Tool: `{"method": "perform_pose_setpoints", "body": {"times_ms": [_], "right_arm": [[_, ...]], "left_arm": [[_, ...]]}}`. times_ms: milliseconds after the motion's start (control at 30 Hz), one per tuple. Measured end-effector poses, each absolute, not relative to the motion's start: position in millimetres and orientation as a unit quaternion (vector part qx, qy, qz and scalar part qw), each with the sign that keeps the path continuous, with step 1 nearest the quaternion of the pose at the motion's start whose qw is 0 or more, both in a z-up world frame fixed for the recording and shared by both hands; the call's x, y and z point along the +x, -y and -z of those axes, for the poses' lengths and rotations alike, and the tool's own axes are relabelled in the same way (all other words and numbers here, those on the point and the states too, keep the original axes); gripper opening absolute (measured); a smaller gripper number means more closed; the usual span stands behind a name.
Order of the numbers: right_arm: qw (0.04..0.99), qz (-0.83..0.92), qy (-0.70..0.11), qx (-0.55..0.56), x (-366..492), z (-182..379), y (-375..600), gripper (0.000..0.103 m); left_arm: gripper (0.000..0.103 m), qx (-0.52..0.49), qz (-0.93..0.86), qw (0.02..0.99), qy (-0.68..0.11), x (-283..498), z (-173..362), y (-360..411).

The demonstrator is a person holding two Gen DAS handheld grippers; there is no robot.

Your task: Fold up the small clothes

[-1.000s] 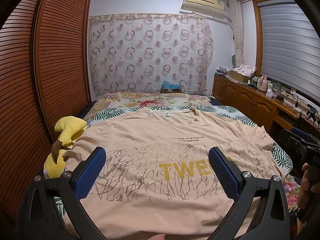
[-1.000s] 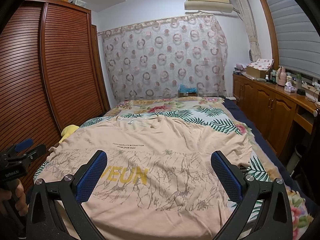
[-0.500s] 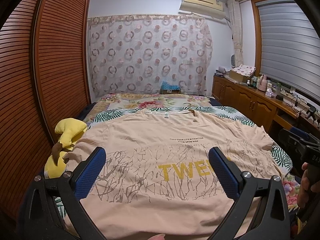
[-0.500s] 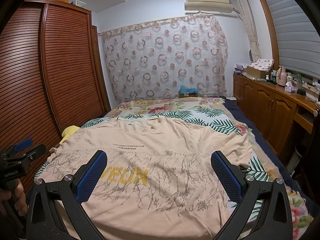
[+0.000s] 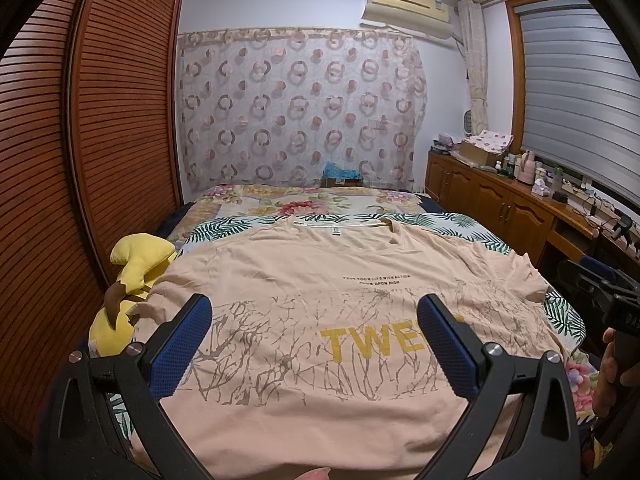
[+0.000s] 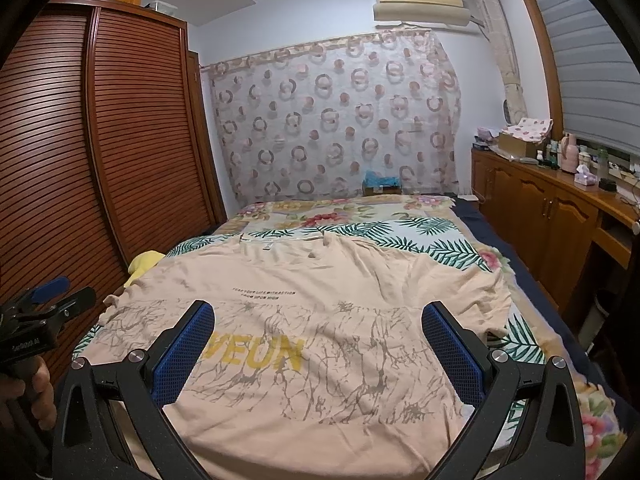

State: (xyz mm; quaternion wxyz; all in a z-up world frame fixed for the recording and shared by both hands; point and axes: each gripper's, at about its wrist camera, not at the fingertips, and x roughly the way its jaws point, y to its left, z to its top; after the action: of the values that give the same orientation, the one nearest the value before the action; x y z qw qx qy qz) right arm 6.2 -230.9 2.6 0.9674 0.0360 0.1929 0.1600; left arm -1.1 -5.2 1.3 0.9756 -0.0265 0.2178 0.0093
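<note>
My left gripper (image 5: 314,316) and right gripper (image 6: 318,320) hover wide-jawed over the peach T-shirt (image 5: 320,280), seemingly unfolded, collar pointing away, hem nearest.

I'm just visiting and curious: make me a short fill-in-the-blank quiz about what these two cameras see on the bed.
1. The peach T-shirt lies spread flat on the ____.
2. The large printed letters on the shirt are coloured ____.
3. The left gripper and right gripper are both ____.
4. The plush toy beside the shirt is ____.

Missing words: bed; yellow; open; yellow
</note>
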Motion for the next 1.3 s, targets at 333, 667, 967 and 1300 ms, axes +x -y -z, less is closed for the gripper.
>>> {"method": "perform_pose_setpoints", "body": {"times_ms": [333, 667, 967, 1300], "right_arm": [[0.967, -0.173, -0.186, 0.015, 19, 7, 218, 0.103], [0.954, -0.220, -0.202, -0.023, 51, 31, 192, 0.103], [0.919, -0.300, -0.255, -0.028, 90, 40, 182, 0.096], [0.912, -0.315, -0.258, -0.055, 111, 32, 172, 0.095]], "left_arm": [[0.103, -0.043, -0.039, 0.969, -0.241, 12, 13, -40], [0.103, -0.054, -0.085, 0.954, -0.281, 26, 34, -112], [0.094, -0.095, -0.079, 0.933, -0.339, 49, 60, -166], [0.056, -0.189, -0.047, 0.894, -0.404, 77, 85, -208]]}}
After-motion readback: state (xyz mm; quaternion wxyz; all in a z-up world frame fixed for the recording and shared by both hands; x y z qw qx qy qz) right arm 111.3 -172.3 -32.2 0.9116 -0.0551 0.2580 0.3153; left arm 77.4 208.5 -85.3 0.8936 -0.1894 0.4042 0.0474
